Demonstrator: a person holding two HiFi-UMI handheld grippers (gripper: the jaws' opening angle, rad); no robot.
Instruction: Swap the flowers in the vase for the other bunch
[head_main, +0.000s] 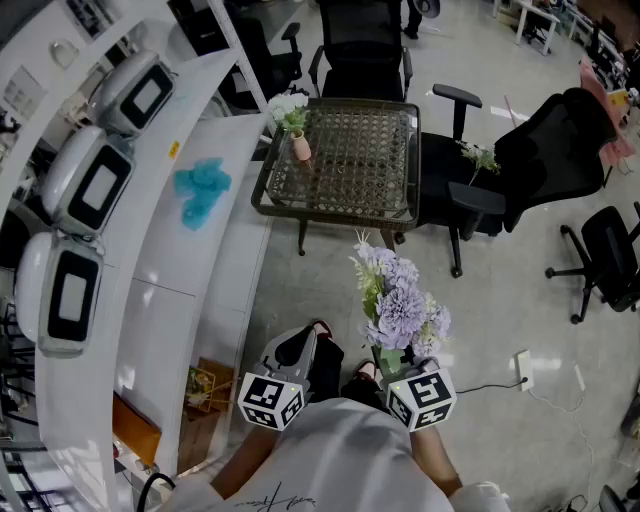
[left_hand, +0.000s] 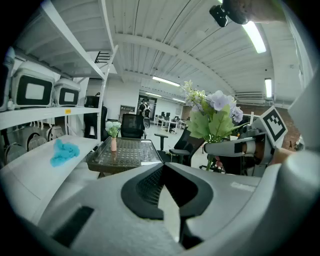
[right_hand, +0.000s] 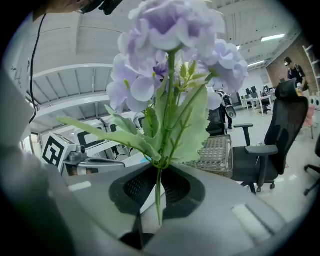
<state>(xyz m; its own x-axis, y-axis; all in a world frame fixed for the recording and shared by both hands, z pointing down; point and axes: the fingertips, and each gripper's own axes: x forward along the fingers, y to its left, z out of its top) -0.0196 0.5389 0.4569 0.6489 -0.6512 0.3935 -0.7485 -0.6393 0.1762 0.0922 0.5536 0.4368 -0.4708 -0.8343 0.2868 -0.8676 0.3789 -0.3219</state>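
While the right tongs (right_hand: 157, 200) pinch the purple bunch (head_main: 400, 305) low on its stem, blooms upright, the left tongs (left_hand: 167, 200) are pressed together on nothing, likely kept free to pull the white flowers (head_main: 288, 108) from the pink vase (head_main: 300, 148), standing near the table's (head_main: 340, 212) far left corner, well apart from both tongs.
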